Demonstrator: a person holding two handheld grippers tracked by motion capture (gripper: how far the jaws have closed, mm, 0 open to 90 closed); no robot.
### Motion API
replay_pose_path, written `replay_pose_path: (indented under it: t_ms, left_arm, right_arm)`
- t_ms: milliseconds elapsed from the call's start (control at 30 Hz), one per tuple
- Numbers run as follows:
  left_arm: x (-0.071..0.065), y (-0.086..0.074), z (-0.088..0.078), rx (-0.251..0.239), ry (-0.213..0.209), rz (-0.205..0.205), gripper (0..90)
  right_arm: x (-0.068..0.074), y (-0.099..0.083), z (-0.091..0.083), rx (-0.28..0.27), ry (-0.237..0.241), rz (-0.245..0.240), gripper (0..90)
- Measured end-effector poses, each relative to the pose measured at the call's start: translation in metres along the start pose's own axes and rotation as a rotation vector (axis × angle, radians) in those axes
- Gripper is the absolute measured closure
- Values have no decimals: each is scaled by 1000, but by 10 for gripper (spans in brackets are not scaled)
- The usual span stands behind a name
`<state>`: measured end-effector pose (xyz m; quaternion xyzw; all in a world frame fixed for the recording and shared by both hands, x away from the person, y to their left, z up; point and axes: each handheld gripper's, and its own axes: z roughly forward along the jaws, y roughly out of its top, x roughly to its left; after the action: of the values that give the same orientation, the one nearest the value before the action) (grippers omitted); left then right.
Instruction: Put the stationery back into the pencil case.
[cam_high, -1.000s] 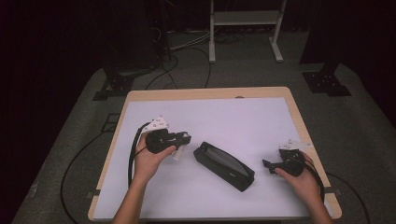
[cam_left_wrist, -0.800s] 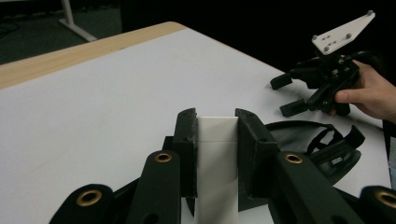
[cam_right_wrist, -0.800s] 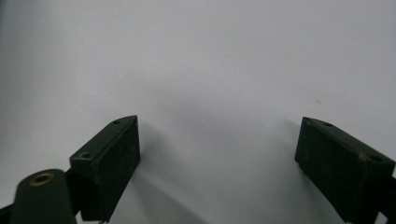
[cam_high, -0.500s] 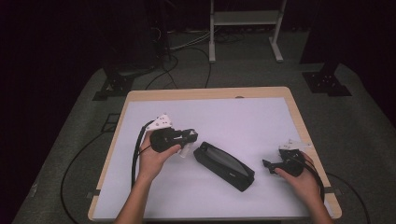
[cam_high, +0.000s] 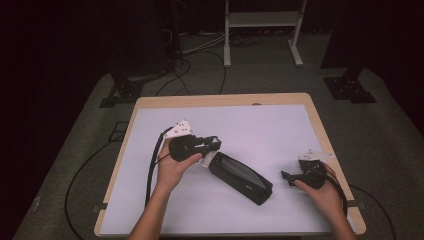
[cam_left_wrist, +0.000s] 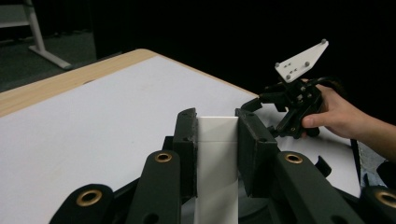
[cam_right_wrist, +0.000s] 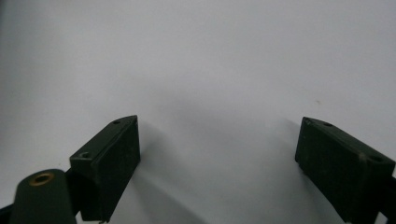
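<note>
**White block clamped in the left gripper above the table**

Nearest the person, in the high view, both forearms come in from the bottom edge. The right gripper (cam_high: 289, 176) rests low at the right side of the white-topped table (cam_high: 260, 125), its nose turned toward the middle. In the right gripper view its two jaws stand wide apart over bare tabletop, with nothing between them: it is released.

Just farther in, a black oblong case (cam_high: 241, 177) lies flat near the table's middle. Its long axis runs on a slant, from the far left down to the near right, and its far-left end lies just beside the left gripper's tip.

The left gripper (cam_high: 214, 143) sits left of centre, pointing to the right across the table. In the left gripper view its pads press on both sides of a white block (cam_left_wrist: 217, 140), so it is grasping that piece. The block's long axis runs along the jaws, with its squared end pointing the way the gripper points, toward the right gripper (cam_left_wrist: 280, 100) seen farther off at the table's edge.
</note>
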<state>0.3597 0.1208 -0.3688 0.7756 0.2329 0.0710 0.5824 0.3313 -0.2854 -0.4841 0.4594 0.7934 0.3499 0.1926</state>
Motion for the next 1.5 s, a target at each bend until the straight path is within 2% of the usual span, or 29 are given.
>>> replay_pose_path:
  t_ms: [400, 967, 1500]
  left_arm:
    - [-4, 2, 18, -16, -41, 22, 708]
    - [-5, -2, 40, -38, -71, 38, 707]
    - [-10, -8, 52, -17, -93, 53, 708]
  right_arm:
    - [0, 0, 0, 0, 0, 0, 129]
    - [0, 0, 0, 0, 0, 1, 129]
    - [0, 0, 0, 0, 0, 0, 129]
